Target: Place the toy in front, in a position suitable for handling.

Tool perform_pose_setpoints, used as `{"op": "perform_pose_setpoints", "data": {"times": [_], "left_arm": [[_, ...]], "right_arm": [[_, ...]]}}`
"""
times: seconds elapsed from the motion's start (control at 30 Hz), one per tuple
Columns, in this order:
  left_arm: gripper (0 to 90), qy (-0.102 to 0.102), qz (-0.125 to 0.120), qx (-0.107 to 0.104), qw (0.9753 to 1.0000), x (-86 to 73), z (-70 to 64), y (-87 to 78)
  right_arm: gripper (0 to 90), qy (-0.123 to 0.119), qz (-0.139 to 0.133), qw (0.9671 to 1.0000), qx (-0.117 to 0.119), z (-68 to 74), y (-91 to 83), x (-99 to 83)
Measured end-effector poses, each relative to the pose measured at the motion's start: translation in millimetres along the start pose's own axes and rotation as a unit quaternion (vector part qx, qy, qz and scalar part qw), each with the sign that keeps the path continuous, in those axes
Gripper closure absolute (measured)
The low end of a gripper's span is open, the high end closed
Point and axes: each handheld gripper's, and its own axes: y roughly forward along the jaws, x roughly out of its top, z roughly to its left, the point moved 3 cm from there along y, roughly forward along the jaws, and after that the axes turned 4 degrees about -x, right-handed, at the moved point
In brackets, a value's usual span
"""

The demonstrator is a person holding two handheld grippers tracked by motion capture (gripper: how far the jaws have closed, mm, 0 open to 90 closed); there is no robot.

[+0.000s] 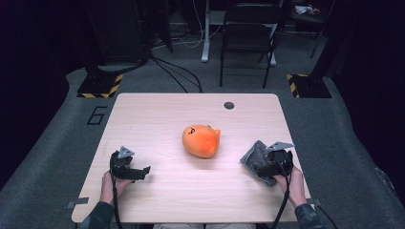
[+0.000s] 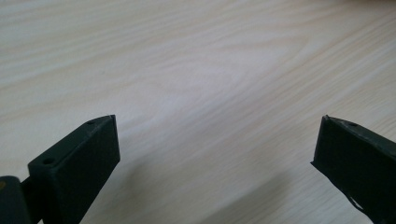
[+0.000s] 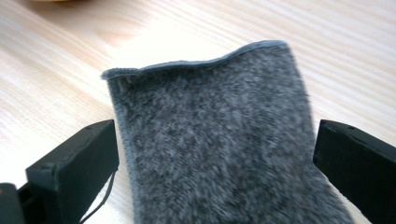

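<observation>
Two grippers are on the table, one at each side, and the action is on the right. The right gripper has its jaws spread wide, and a grey fuzzy cloth lies flat between them, its stitched far edge out beyond the jaw tips. Both side edges of the cloth sit just inside the jaws; whether either jaw actually touches it, I cannot tell. Nothing is clamped.

From the high view, that grey fuzzy cloth sits near the table's right front edge, just under the right gripper. Its long axis runs on a diagonal, from the person's right hand up toward the middle of the table.

Over on the left, the left gripper rests near the front left, jaws pointing inward toward the centre. In its own view the left gripper stands wide open over bare wood.

Between the two, well apart from both, an orange plush toy sits mid-table.

The table is pale wood grain with a dark round hole near the far edge. Beyond it: grey carpet, a black folding chair, and two hazard-striped stand bases.
</observation>
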Motion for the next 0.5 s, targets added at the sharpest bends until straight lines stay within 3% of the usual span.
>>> {"op": "perform_pose_setpoints", "data": {"times": [0.2, 0.3, 0.37, 0.5], "left_arm": [[0.1, 0.008, -0.028, -0.020, 0.9994, 37.5, -22.9, -1.3], [0.5, 0.010, -0.039, -0.028, 0.9988, 55.7, -34.9, 0.5], [1.4, 0.015, -0.046, -0.031, 0.9983, 66.3, -42.4, 2.5], [1.9, 0.014, -0.056, -0.045, 0.9973, 83.6, -58.4, 12.0]], "right_arm": [[0.0, 0.037, -0.008, 0.9993, -0.002, -4.9, -7.1, 1.1], [0.0, 0.045, 0.006, 0.9990, -0.003, -5.8, -8.2, 4.8], [0.0, 0.038, 0.003, 0.9993, 0.006, -4.7, -10.9, 6.5], [0.0, 0.046, -0.004, 0.9987, 0.019, -5.0, -14.4, 3.9]]}}
